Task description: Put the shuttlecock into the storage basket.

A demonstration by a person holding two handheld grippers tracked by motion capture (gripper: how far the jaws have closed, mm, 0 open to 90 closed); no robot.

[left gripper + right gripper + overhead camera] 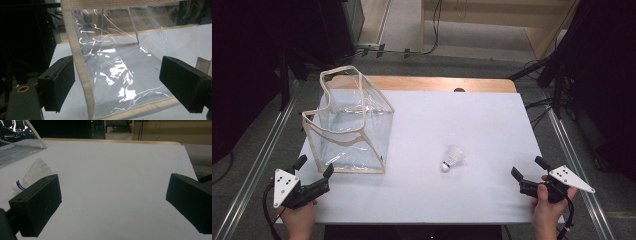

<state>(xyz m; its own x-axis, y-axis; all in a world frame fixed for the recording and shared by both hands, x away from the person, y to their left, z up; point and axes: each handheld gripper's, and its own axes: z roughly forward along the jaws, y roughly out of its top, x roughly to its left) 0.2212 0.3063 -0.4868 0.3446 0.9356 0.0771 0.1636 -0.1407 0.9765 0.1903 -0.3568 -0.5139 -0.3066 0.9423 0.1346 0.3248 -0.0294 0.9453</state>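
Observation:
A clear plastic bag (349,125) with beige trim stands open-topped on the left of the white table top (462,120). A white shuttlecock (453,158) lies on its side right of the bag, cork end toward the front. My left gripper (314,166) is open just in front of the bag's near left corner; in the left gripper view the bag (120,65) and its beige edge (80,62) sit between and beyond the open jaws. My right gripper (527,167) is open at the front right, empty. In the right gripper view the shuttlecock (32,176) lies past the left jaw.
A wooden table edge (422,82) shows behind the white top. Metal rails (262,155) run along both sides on the grey floor. Dark stands and cables (557,70) stand at the back right, and a dark cabinet (332,30) at the back left.

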